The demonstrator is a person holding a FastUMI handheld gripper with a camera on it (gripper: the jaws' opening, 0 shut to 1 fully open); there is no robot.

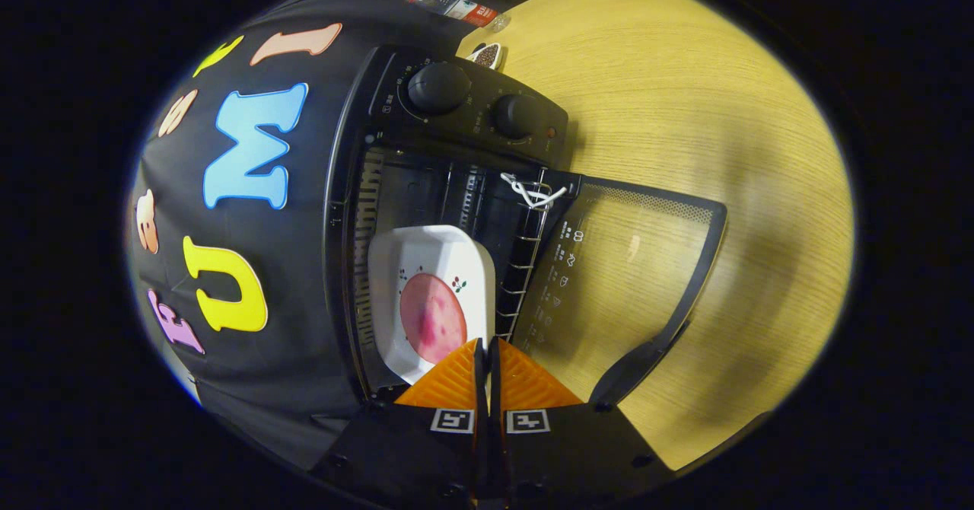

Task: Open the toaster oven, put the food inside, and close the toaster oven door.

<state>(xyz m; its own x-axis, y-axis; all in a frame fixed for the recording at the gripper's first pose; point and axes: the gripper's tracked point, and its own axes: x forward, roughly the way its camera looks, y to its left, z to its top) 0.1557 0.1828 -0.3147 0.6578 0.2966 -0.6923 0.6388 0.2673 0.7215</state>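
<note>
Gripper [487, 354] fingers pressed together on the plate [430, 297] rim; plate sits on the toaster oven [456, 114] rack, door [631, 266] open alongside.

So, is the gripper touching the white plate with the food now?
Touching. In the gripper view the gripper is closed on the near rim of the white plate, which is partly inside the toaster oven.

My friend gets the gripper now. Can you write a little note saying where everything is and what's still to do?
Gripper: fingers pressed together on the near edge of the white dish, holding it.
Dish: carries the pink food and sits in the mouth of the toaster oven, on the wire rack.
Door: fully open, lying flat towards the wooden table.
Done: door opened, dish mostly in.
Left: let go, pull back, close the door by its handle.
</note>
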